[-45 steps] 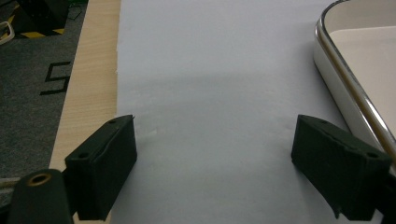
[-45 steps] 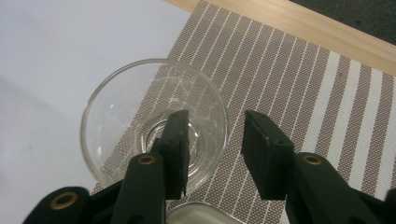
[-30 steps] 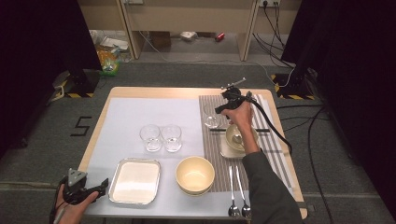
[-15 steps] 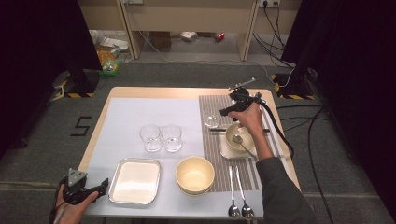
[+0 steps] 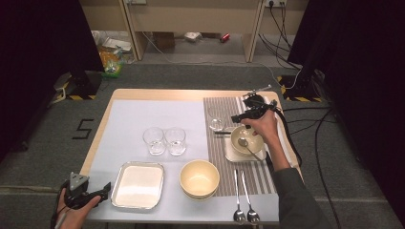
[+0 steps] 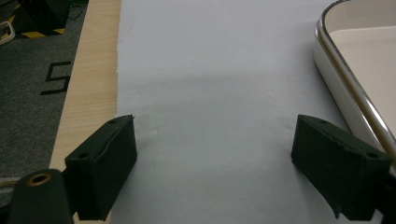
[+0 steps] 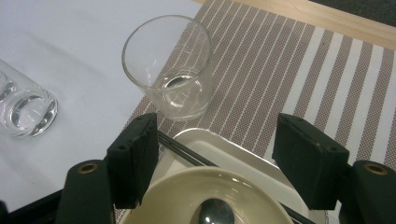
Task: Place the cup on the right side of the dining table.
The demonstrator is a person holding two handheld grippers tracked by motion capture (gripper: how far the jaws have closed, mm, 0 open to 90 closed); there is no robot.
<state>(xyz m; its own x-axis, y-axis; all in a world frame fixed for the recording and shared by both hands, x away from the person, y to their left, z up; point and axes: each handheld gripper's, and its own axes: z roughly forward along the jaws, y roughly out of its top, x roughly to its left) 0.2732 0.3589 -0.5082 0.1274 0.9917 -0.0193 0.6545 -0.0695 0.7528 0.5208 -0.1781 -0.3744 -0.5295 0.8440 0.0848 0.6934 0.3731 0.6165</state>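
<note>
You are holding the left gripper [image 5: 102, 187] at the near corner of the table, just left of the metal tray [image 5: 138, 185], jaws standing wide with nothing between them. Beyond the tray, on the striped mat [image 5: 224, 157], your right gripper [image 5: 237, 118] is hovering over the small bowl [image 5: 247, 141]; its jaws have just been opening and are gripping nothing. The glass [image 7: 169, 65] is standing on that mat, just beyond the bowl.

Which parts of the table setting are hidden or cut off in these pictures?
- Right gripper view: the small bowl and its spoon are cut off by the bottom edge.
- Left gripper view: the tray runs past the right edge.
- High view: the hand hides the plate's far side.
</note>
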